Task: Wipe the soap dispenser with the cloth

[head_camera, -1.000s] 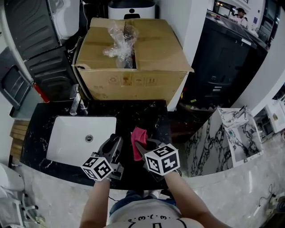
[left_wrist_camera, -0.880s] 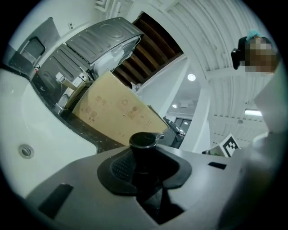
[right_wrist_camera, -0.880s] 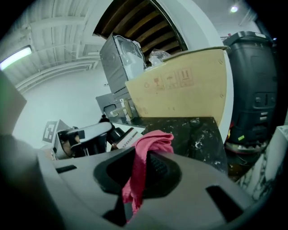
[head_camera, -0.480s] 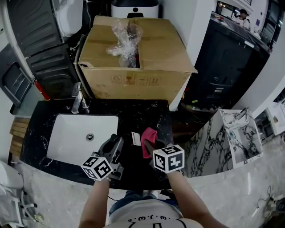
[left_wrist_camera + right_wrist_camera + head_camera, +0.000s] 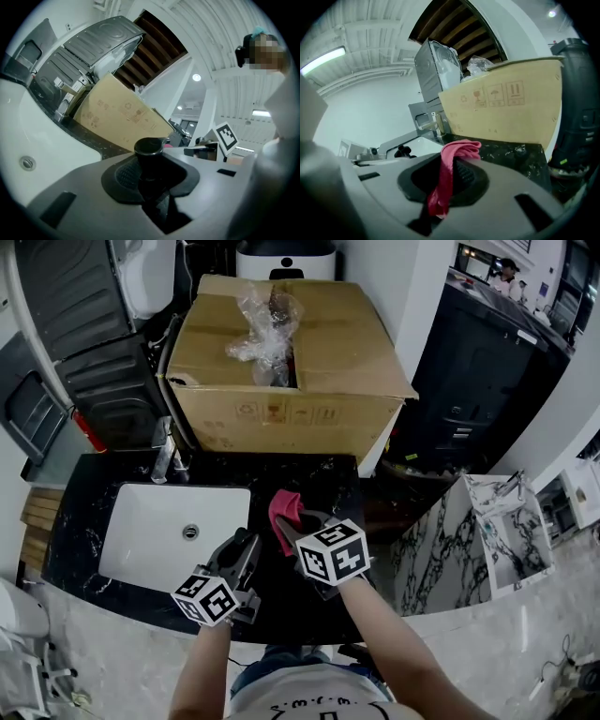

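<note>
Dark stone bench [image 5: 309, 479] beside a white sink [image 5: 150, 531]; near its front edge, the left gripper [image 5: 242, 554] clamps its fingers [image 5: 70, 201] on the soap dispenser [image 5: 148, 149]. The right gripper [image 5: 298, 532] pinches the pink cloth [image 5: 284, 507] beside it. Likely mid-wipe: next, press the cloth onto it.

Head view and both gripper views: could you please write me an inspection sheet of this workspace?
surface: black marbled countertop with a white sink and faucet.
job's things: black soap dispenser, its top between the left jaws; pink cloth hanging from the right jaws.
clutter: nothing seen.
grippers: left gripper shut on the soap dispenser; right gripper shut on the cloth.
cables: what looks like a thin cord on the floor, far right.
surroundings: large cardboard box with plastic wrap behind the countertop; marble-patterned unit at right.
</note>
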A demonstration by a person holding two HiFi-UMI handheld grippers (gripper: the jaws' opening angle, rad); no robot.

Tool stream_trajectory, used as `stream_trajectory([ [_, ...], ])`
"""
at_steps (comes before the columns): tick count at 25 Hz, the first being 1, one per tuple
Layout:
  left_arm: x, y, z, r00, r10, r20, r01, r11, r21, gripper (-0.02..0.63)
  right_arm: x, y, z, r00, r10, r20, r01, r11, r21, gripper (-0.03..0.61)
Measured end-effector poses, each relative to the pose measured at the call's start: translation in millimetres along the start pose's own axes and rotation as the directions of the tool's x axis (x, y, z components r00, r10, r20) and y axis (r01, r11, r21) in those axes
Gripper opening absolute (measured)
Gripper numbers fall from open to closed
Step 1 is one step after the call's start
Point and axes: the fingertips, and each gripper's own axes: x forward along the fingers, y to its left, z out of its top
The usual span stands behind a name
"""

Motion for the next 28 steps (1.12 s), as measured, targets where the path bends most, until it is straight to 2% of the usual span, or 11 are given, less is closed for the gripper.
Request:
stream_trajectory([
  [5, 0.6, -1.6, 0.1, 1.0, -0.002, 0.004, 0.002, 1.0, 0.013, 0.107, 5.9, -40.1, -23.6, 0.992, -0.076, -0.099, 0.079, 0.997, 0.025, 0.049],
  [9, 6.8, -8.4, 1.1, 1.0, -0.008, -0.022, 0.01, 0.996, 0.091, 0.107, -0.5, -59.3, -45.3, 0.978, -0.112, -0.176, 0.115, 0.993, 0.005, 0.049],
  [11, 11.7, -14.0, 0.2, 0.999, -0.009, -0.049, 0.016, 0.99, 0.137, 0.107, -12.0, -68.0, -46.5, 0.976, -0.128, -0.178, 0.13, 0.992, -0.002, 0.049],
  [16, 29.7, -34.1, -6.2, 0.995, 0.015, -0.103, 0.011, 0.969, 0.248, 0.107, -62.1, -76.8, -11.4, 0.99, -0.142, 0.007, 0.141, 0.985, 0.095, 0.049],
  [20, 53.0, -57.5, -23.0, 0.982, 0.046, -0.184, 0.037, 0.904, 0.426, 0.107, -98.7, -72.9, 20.9, 0.977, -0.159, 0.142, 0.143, 0.983, 0.117, 0.049],
  [22, 61.8, -64.7, -29.7, 0.978, 0.056, -0.201, 0.045, 0.884, 0.465, 0.106, -109.1, -63.0, 35.2, 0.975, -0.129, 0.178, 0.114, 0.989, 0.095, 0.049],
  [24, 64.1, -65.3, -30.8, 0.978, 0.063, -0.199, 0.039, 0.881, 0.472, 0.107, -111.9, -46.9, 45.0, 0.981, -0.07, 0.181, 0.062, 0.997, 0.049, 0.049],
  [28, 64.8, -66.8, -32.0, 0.975, 0.058, -0.215, 0.055, 0.872, 0.486, 0.106, -98.2, -7.5, 52.0, 0.99, 0.071, 0.121, -0.059, 0.994, -0.096, 0.049],
])
